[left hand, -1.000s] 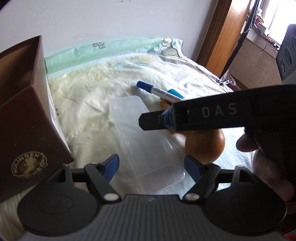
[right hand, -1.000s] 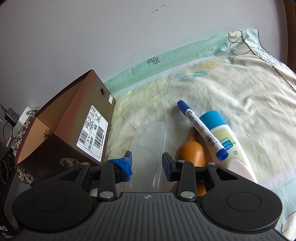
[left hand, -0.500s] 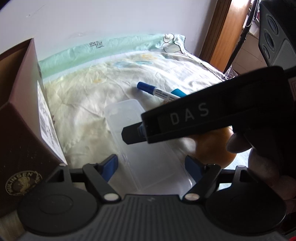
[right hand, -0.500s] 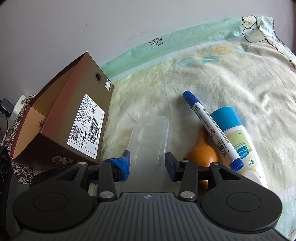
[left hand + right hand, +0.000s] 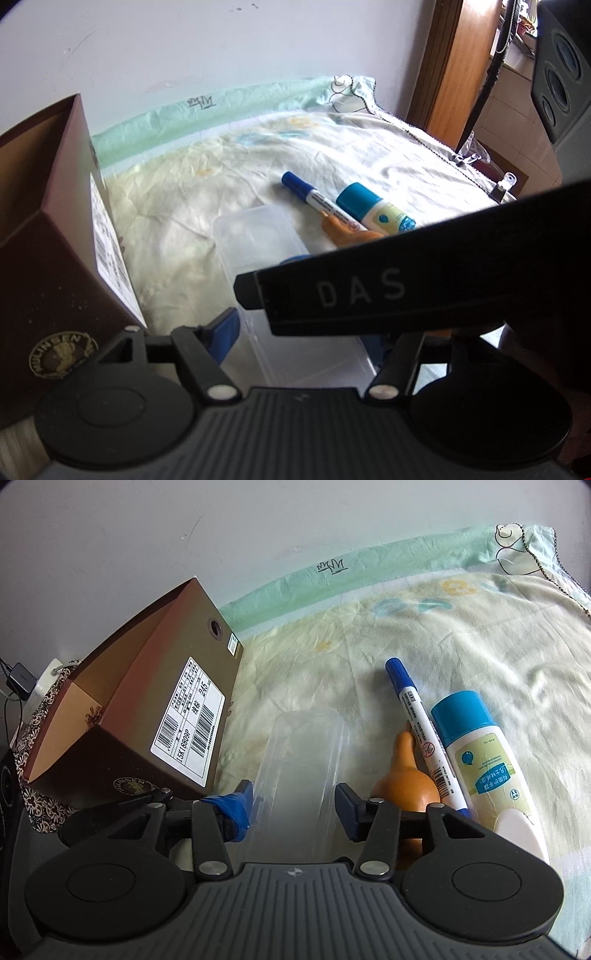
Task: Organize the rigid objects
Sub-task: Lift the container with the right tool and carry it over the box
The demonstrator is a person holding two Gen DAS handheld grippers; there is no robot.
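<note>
A clear plastic box (image 5: 258, 236) (image 5: 303, 753) lies on the pale bedsheet (image 5: 461, 646). Its near end sits between the pads of my right gripper (image 5: 295, 805), whose jaws are opening. My left gripper (image 5: 303, 343) straddles the same box from the side with its jaws closing; a gap still shows at its left pad (image 5: 227, 334). The right gripper's black body (image 5: 369, 291) hides the other pad. To the right of the box lie an orange gourd (image 5: 402, 786) (image 5: 343, 232), a blue marker (image 5: 421, 731) (image 5: 317, 201) and a blue-capped tube (image 5: 476, 753) (image 5: 373, 210).
An open brown shoebox (image 5: 147, 720) (image 5: 55, 240) stands close on the left of the clear box. A white wall runs behind the bed. A wooden door frame (image 5: 454, 74) and a black speaker (image 5: 561, 74) stand off to the right.
The right gripper's jaws have spread wider around the clear box. The left gripper's jaws have narrowed, and the right gripper's body now covers more of the left wrist view.
</note>
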